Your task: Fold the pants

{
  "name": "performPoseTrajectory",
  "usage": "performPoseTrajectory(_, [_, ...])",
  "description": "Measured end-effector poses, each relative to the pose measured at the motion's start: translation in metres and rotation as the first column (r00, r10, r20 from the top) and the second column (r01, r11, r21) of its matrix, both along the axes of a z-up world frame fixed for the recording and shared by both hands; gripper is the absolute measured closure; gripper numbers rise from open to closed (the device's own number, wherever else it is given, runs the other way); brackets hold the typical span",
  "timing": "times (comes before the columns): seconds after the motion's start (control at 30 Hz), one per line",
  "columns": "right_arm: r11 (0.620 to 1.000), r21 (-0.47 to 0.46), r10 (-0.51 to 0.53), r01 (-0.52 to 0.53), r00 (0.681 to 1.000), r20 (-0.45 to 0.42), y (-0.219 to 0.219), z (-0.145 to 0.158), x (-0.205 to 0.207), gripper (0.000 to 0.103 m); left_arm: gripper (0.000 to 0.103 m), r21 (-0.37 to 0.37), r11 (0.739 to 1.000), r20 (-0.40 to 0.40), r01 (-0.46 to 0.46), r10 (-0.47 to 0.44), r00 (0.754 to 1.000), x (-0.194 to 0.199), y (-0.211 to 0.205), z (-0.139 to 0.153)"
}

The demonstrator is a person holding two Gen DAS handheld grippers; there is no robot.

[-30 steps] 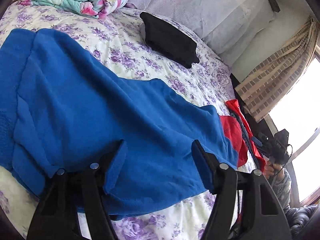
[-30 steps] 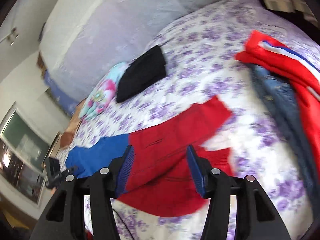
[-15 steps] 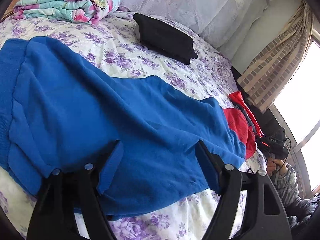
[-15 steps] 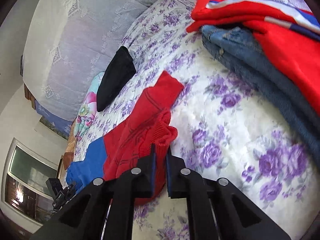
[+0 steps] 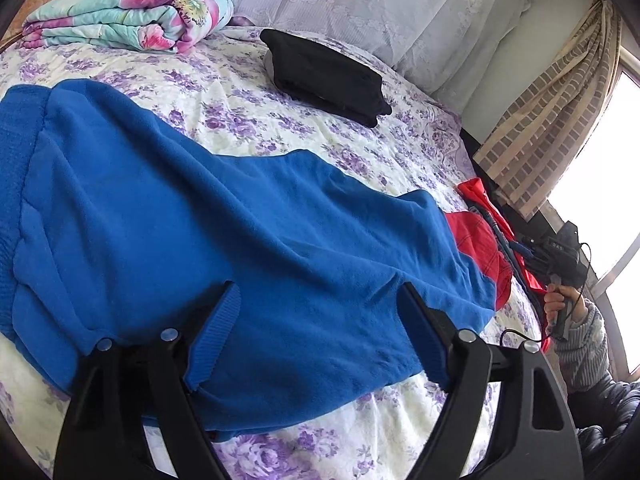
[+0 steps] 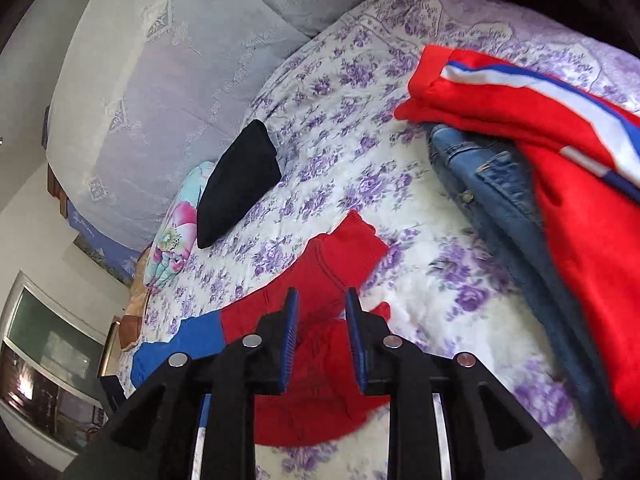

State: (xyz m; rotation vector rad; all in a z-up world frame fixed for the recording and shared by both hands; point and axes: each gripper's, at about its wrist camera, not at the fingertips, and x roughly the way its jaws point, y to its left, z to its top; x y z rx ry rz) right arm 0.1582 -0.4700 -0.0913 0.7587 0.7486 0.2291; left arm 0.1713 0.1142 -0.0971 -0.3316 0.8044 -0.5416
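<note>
Left gripper [image 5: 320, 300] angled down over blue-and-red pants [image 5: 200, 220], jaws widening, right gripper [image 6: 322, 300] jaws reopening narrowly, seemingly empty.

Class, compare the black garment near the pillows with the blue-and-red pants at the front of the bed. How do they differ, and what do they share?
The black garment is folded into a compact block; the blue-and-red pants lie spread out at length. The black garment is one plain colour; the pants are blue with red leg ends. No tongs are at the black garment; the pants lie under both pairs. Both rest on the flowered bedspread.
</note>
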Motion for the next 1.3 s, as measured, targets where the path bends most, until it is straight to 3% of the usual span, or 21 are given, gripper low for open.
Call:
performPoseTrajectory(0.1, [0.998, 0.068, -0.003, 0.007, 0.998, -0.055, 0.0, -0.018, 0.023, 0.068, 0.024, -0.002, 1.0, 0.004, 0.0, 0.0, 1.0, 0.0, 0.001, 0.0])
performPoseTrajectory(0.17, [0.996, 0.093, -0.009, 0.018, 0.995, -0.101, 0.003, -0.031, 0.032, 0.05, 0.023, -0.001, 1.0, 0.005, 0.004, -0.004, 1.0, 0.0, 0.0, 0.0])
performPoseTrajectory(0.3, [0.998, 0.056, -0.001, 0.005, 0.997, -0.08, 0.013, -0.038, 0.041, 0.051, 0.019, 0.01, 1.0, 0.015, 0.014, -0.015, 1.0, -0.001, -0.004, 0.0])
performPoseTrajectory(0.37, [0.999, 0.034, 0.002, 0.0, 0.998, -0.065, 0.018, -0.037, 0.045, 0.073, 0.018, 0.016, 1.0, 0.019, 0.018, -0.018, 1.0, -0.001, -0.005, 0.0])
performPoseTrajectory(0.47, [1.0, -0.001, 0.018, -0.018, 1.0, -0.001, 0.026, -0.018, 0.044, 0.082, 0.017, 0.013, 1.0, 0.02, 0.019, -0.019, 1.0, -0.001, -0.004, -0.001])
performPoseTrajectory(0.63, [0.999, 0.002, 0.042, -0.042, 0.994, 0.097, 0.031, 0.039, 0.018, 0.083, 0.017, -0.011, 1.0, 0.024, 0.024, -0.023, 0.999, -0.001, -0.001, 0.0])
performPoseTrajectory(0.8, [0.999, 0.026, 0.025, -0.027, 0.996, 0.08, 0.018, 0.071, -0.019, 0.083, 0.017, -0.057, 0.998, 0.034, 0.033, -0.031, 0.999, -0.002, 0.004, 0.001])
performPoseTrajectory(0.87, [1.0, 0.012, 0.016, -0.017, 0.999, 0.049, 0.014, 0.068, -0.037, 0.083, 0.017, -0.092, 0.995, 0.037, 0.037, -0.034, 0.999, -0.003, 0.008, 0.001])
performPoseTrajectory(0.97, [1.0, -0.002, -0.007, 0.006, 0.998, -0.066, 0.006, 0.03, -0.052, 0.082, 0.017, -0.14, 0.989, 0.04, 0.043, -0.038, 0.998, -0.003, 0.014, 0.001])
performPoseTrajectory(1.07, [0.998, -0.014, -0.066, 0.064, 0.986, -0.156, -0.006, -0.012, -0.057, 0.069, 0.017, -0.131, 0.99, 0.037, 0.043, -0.039, 0.999, -0.003, 0.012, 0.002])
performPoseTrajectory(1.13, [0.99, 0.079, -0.108, 0.119, 0.987, -0.123, -0.018, -0.019, -0.07, 0.058, 0.017, -0.118, 0.992, 0.034, 0.045, -0.041, 0.999, -0.004, 0.01, 0.003])
performPoseTrajectory(1.17, [0.986, 0.102, -0.119, 0.129, 0.988, -0.097, -0.021, -0.018, -0.077, 0.058, 0.017, -0.114, 0.992, 0.033, 0.046, -0.042, 0.999, -0.004, 0.009, 0.003])
performPoseTrajectory(1.3, [0.994, 0.046, -0.104, 0.103, 0.994, 0.02, -0.002, 0.006, -0.1, 0.058, 0.016, -0.096, 0.995, 0.033, 0.039, -0.036, 0.999, -0.004, 0.007, 0.002])
